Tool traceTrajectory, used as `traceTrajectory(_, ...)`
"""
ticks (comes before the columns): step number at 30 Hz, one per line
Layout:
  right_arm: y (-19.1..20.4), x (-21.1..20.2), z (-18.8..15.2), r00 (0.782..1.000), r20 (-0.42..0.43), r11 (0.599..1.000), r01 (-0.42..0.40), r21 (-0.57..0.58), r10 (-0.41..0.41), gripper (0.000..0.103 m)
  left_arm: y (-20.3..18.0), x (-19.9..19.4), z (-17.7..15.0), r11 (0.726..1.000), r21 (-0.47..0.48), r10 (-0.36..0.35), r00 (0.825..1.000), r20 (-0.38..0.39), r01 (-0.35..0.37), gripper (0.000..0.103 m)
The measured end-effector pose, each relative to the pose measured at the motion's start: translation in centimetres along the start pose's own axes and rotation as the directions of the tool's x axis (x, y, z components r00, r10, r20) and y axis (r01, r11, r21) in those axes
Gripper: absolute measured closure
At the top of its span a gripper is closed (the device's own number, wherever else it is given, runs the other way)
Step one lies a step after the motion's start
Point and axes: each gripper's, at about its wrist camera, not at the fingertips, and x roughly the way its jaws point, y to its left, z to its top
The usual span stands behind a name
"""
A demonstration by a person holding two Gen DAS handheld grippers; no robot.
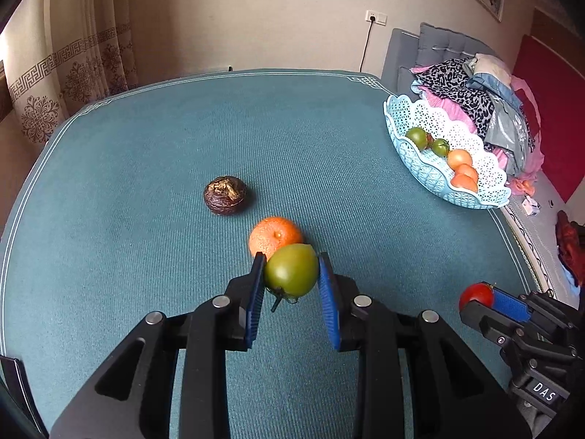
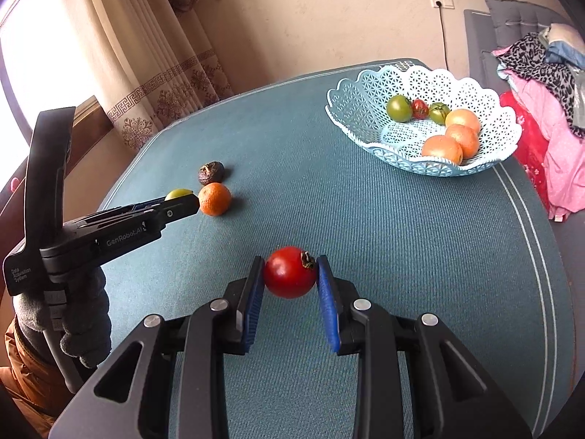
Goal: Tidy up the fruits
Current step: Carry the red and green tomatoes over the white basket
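My left gripper [image 1: 291, 269] is shut on a green tomato [image 1: 291, 270], held just in front of an orange mandarin [image 1: 272, 236] on the teal table. A dark wrinkled fruit [image 1: 225, 195] lies beyond it to the left. My right gripper [image 2: 290, 272] is shut on a red tomato [image 2: 289, 272] above the table; it also shows in the left wrist view [image 1: 475, 294]. The light-blue lattice basket [image 2: 360, 95] at the far right holds green tomatoes, a small red one and three orange fruits.
The teal tablecloth [image 1: 146, 146] covers the table. A grey sofa [image 1: 438, 47] piled with clothes stands right of the table behind the basket. Curtains [image 1: 73, 73] hang at the far left. The left gripper body [image 2: 109, 230] shows in the right wrist view.
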Motion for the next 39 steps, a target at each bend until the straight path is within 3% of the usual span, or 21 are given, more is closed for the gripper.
traceTrajectory(25,-5.2,-1.8,6.1,0.982,0.162,0.993,0.080,0.088,-0.094,0.074,-3.9,-0.4,2.9,0.996,0.079,-0.038,0.998,0.044,0.035,0.074)
traceTrajectory(39,-8.0,1.0,7.4,0.983,0.143,0.985,0.096,0.145,-0.117,0.073,-6.3,0.3,5.5,0.991,0.123,-0.056,0.997,0.062,0.048,0.074)
